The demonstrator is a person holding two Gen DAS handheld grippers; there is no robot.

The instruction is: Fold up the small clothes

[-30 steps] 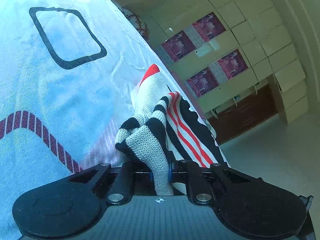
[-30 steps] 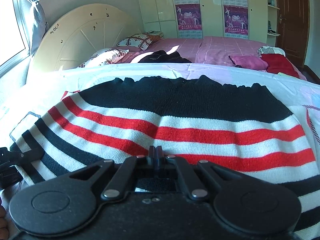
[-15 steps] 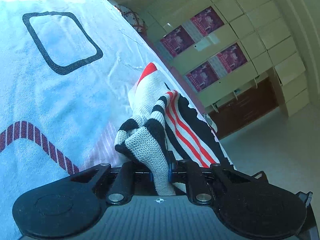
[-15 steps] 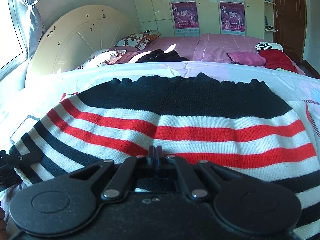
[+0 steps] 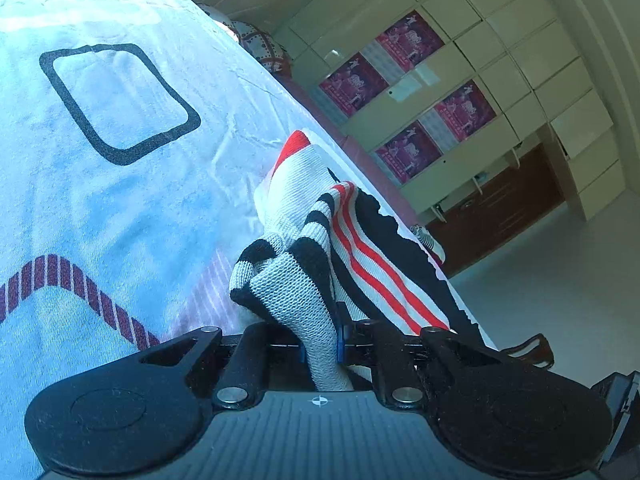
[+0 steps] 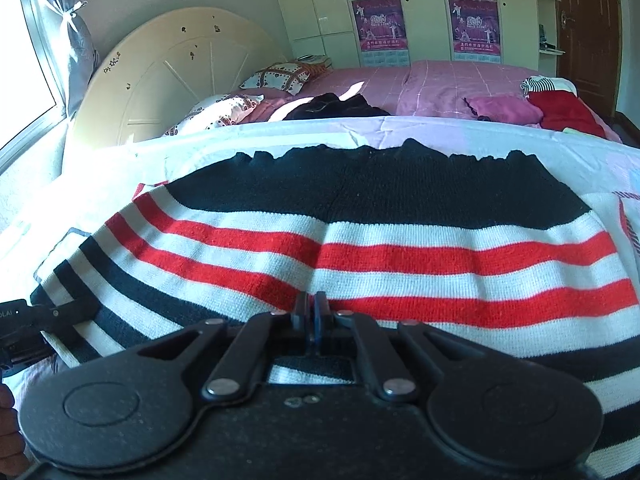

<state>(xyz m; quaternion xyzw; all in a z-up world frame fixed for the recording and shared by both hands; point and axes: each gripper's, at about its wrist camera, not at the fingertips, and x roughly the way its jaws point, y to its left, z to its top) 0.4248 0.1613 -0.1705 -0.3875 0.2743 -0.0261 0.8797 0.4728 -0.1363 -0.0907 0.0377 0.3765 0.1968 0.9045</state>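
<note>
A knitted garment with black, white and red stripes lies spread on a pale printed sheet over the bed. My left gripper is shut on a bunched edge of the garment, which rises from the jaws in folds. My right gripper is shut on the garment's near edge at its middle. The left gripper also shows at the garment's left edge in the right wrist view.
Beyond the sheet lies a pink bedspread with pillows, a black garment and pink and red clothes. A cream headboard stands at the left, wardrobes behind.
Both grippers keep their hold on the garment. The views have shifted a little, and the garment looks slightly lower and closer in the right wrist view.
</note>
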